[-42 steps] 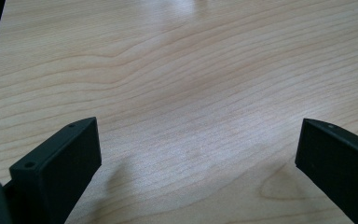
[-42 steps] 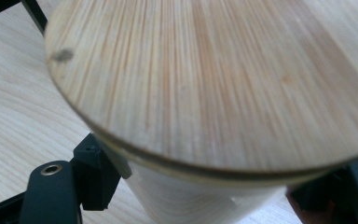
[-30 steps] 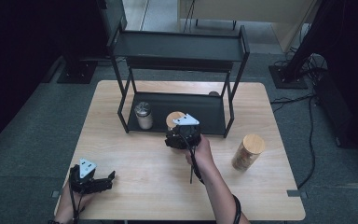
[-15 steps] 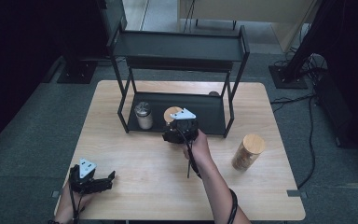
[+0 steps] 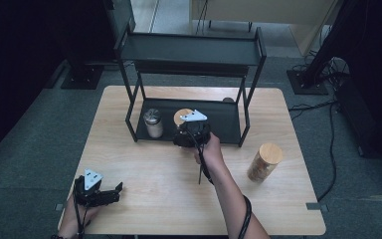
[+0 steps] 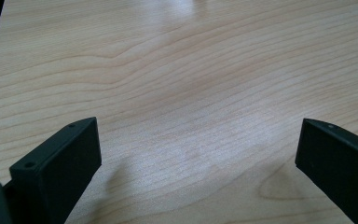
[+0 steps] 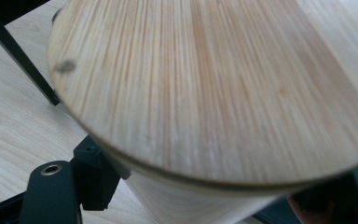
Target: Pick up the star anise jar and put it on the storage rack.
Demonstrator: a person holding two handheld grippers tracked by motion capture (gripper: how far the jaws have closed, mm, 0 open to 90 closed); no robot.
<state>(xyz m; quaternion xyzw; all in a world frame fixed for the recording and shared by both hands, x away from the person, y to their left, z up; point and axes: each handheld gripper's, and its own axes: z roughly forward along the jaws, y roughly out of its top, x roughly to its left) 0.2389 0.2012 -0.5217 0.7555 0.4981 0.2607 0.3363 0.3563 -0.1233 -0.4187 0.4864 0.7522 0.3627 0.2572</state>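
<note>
My right gripper (image 5: 191, 132) is shut on a jar with a round bamboo lid (image 5: 182, 116), held at the front edge of the black rack's lower shelf (image 5: 224, 119). In the right gripper view the lid (image 7: 214, 88) looms close, with the pale jar body below it between the black jaws of my right gripper (image 7: 223, 205). My left gripper (image 5: 115, 194) rests on the table near the front left corner. Its jaws stand wide apart over bare wood, with nothing between them in the left gripper view (image 6: 196, 154).
A small jar with a metal lid (image 5: 153, 123) stands on the lower shelf, left of the held jar. Another bamboo-lidded jar (image 5: 263, 162) stands on the table (image 5: 144, 164) at the right. The rack's upper shelf (image 5: 194, 50) overhangs the lower one.
My right gripper has carried the jar a little farther from the person, up to the rack's lower shelf. The left gripper has stayed where it was.
</note>
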